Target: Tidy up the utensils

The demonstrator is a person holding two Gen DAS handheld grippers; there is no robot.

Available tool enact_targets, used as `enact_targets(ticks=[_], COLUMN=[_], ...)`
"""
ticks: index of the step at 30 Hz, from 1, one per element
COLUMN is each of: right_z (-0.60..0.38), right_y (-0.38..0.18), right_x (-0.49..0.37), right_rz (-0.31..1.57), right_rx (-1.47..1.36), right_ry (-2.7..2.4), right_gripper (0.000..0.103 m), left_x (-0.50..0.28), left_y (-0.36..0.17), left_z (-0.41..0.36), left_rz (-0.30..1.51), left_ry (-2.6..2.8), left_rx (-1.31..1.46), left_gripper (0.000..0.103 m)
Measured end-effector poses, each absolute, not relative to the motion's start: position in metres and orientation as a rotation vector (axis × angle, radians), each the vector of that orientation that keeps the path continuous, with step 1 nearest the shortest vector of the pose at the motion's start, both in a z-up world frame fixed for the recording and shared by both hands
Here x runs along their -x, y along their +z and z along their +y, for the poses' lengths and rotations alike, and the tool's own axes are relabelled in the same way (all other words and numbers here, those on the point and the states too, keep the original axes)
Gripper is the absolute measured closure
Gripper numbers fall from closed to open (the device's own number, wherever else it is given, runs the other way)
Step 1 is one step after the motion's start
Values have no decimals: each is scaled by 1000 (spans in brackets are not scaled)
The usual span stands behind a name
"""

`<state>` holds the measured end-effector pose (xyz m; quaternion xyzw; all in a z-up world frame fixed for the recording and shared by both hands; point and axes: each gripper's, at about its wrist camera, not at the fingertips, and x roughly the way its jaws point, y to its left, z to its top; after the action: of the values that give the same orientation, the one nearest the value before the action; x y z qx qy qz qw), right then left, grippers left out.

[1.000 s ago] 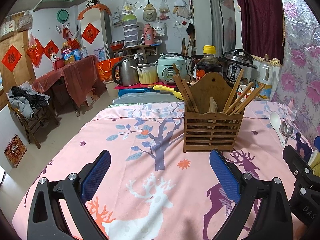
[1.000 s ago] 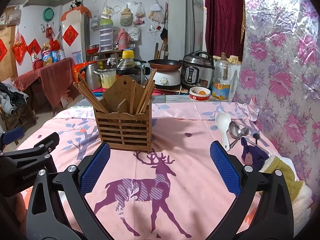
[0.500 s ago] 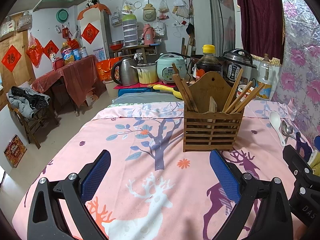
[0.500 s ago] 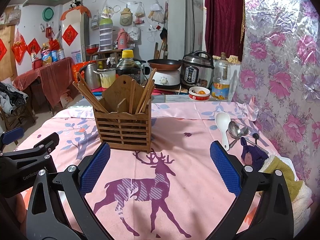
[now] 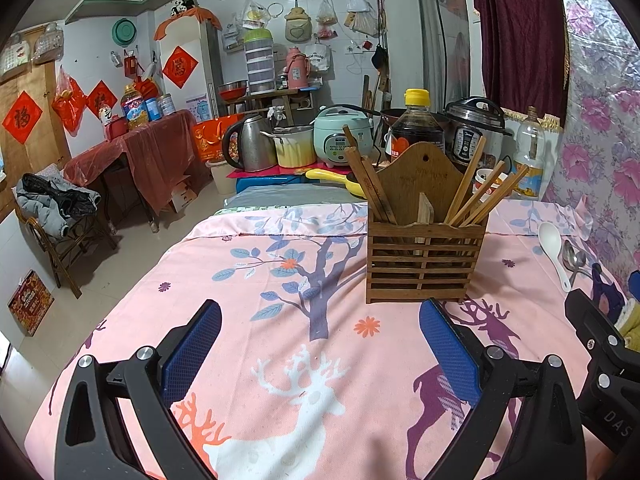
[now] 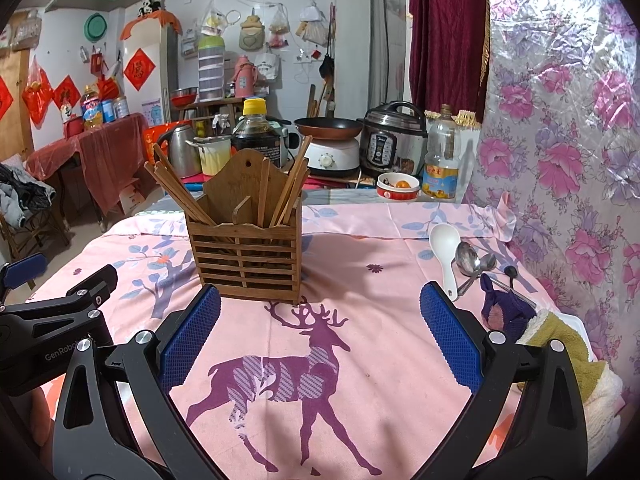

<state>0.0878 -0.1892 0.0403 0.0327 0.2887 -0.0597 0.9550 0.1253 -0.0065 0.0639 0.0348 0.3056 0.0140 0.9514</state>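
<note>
Both grippers hover low over the desk [image 6: 360, 380], which is covered by a pink cloth printed with deer and trees. The left gripper [image 5: 320, 348] has its jaws spread wide with nothing between them, and the right gripper [image 6: 320, 336] likewise has its jaws wide and empty. A slatted wooden utensil holder [image 5: 425, 256] stands upright near the middle of the desk, its tall arched back board on the far side. Wooden chopsticks [image 5: 476, 194] stand in it with their long axes steeply upward: one bundle in the holder's left compartment leans up and to the left, the other in the right compartment fans up and to the right. In the right wrist view the holder sits just beyond the left blue pad. Well apart from the holder, toward the right edge of the desk by the flowered wall, a white ceramic spoon [image 6: 445, 250] lies flat, bowl at the far end, handle running toward the camera. Just beside it on its right lie metal spoons [image 6: 470, 262], bowls also at the far end, handles angled toward the near left, their tips close to the white spoon's handle end. A purple cloth [image 6: 502, 306] and a towel [image 6: 560, 344] lie near them at the desk's edge.
</note>
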Motion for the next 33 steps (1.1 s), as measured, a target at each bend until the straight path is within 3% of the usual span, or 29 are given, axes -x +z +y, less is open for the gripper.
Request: enact_targets(ticks=[33], right_z=[-189], right_y=[40], right_x=[-88], right_rz=[588], right_rx=[-65], right_ry=[-121], right_gripper=[7], left_x=[-128], left_y=[59], left_z=[-6], left_rz=[644], left_ry=[5], left_rx=[-63], left_gripper=[6])
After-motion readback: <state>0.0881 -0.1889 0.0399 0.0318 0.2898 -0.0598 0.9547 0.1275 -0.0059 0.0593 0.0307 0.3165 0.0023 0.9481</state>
